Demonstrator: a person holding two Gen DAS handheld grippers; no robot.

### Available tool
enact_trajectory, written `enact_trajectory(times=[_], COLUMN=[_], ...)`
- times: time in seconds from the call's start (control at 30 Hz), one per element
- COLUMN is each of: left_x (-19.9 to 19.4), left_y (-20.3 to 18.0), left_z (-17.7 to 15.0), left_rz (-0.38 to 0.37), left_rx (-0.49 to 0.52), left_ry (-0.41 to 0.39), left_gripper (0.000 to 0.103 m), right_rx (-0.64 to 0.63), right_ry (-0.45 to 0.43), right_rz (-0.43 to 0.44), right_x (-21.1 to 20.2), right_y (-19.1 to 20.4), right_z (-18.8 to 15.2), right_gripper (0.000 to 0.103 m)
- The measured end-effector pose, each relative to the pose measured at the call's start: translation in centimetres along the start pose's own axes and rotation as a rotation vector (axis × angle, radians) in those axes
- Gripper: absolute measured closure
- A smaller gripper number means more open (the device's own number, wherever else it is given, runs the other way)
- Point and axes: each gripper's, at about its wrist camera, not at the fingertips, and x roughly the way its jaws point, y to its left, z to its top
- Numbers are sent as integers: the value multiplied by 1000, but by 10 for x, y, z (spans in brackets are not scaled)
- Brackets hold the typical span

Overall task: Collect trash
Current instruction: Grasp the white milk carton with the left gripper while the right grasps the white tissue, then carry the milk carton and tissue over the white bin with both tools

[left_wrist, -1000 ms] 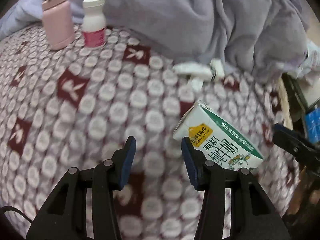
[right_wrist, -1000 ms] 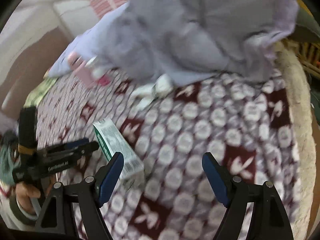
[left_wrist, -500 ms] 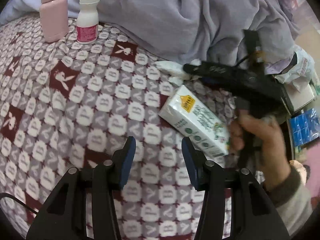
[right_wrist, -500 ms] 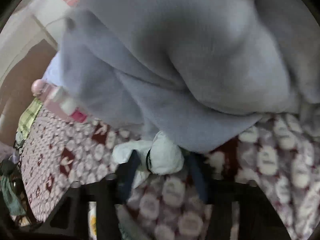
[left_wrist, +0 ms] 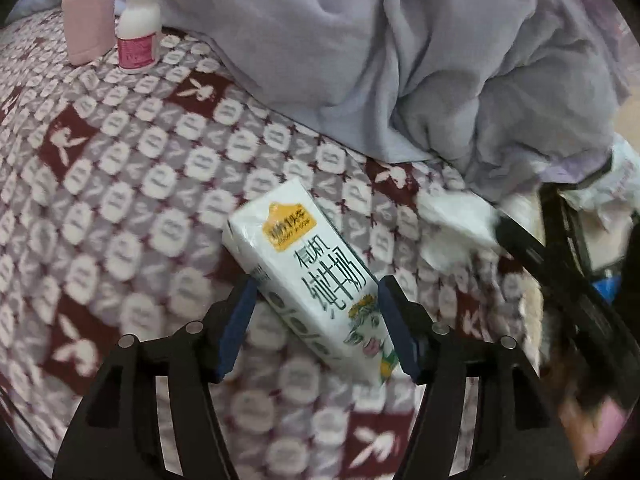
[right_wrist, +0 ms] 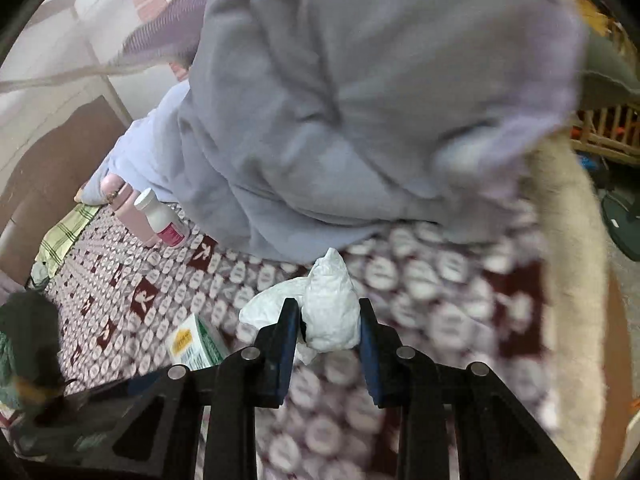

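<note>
Left tool [left_wrist: 314, 302] straddles the milk carton [left_wrist: 310, 270] at lower centre, jaws apart, not yet clamped; right tool [right_wrist: 328, 328] pinches crumpled tissue [right_wrist: 330, 308] just off the bed [left_wrist: 120, 168]. Both pickups look underway; bottles [left_wrist: 138, 28] upper left remain.

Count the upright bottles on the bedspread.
2: a pink bottle and a white bottle side by side beside the grey blanket. The blanket may hide more.
</note>
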Motion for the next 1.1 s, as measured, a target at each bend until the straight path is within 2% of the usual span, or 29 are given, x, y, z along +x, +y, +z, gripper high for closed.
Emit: enact_trajectory(times=[0.03, 0.07, 0.2, 0.27, 0.37, 0.53, 0.73, 1.1], left_x=[8, 15, 27, 23, 5, -24, -42, -48], left_y=[-5, -8, -15, -20, -34, -60, -110, -210], left_z=[0, 1, 0, -3, -14, -30, -54, -100], left_rz=[11, 28, 27, 21, 24, -1, -43, -138], left_rx=[-9, -16, -28, -5, 74, 176, 280, 482], left_ry=[4, 11, 17, 20, 1, -8, -10, 15], left_gripper=[30, 28, 29, 35, 40, 40, 40, 40], right_rx=[6, 12, 34, 49, 60, 63, 93, 151], right_ry=[-1, -1, -14, -28, -49, -71, -88, -129], right_rz=[1, 4, 0, 2, 4, -11, -35, -175], right_x=[-7, -13, -38, -52, -70, -98, -130, -203], right_y=[-6, -11, -31, -40, -47, -54, -71, -126], right_z=[-4, -8, -21, -28, -36, -51, -70, -112], right_gripper=[75, 75, 75, 75, 75, 75, 75, 75])
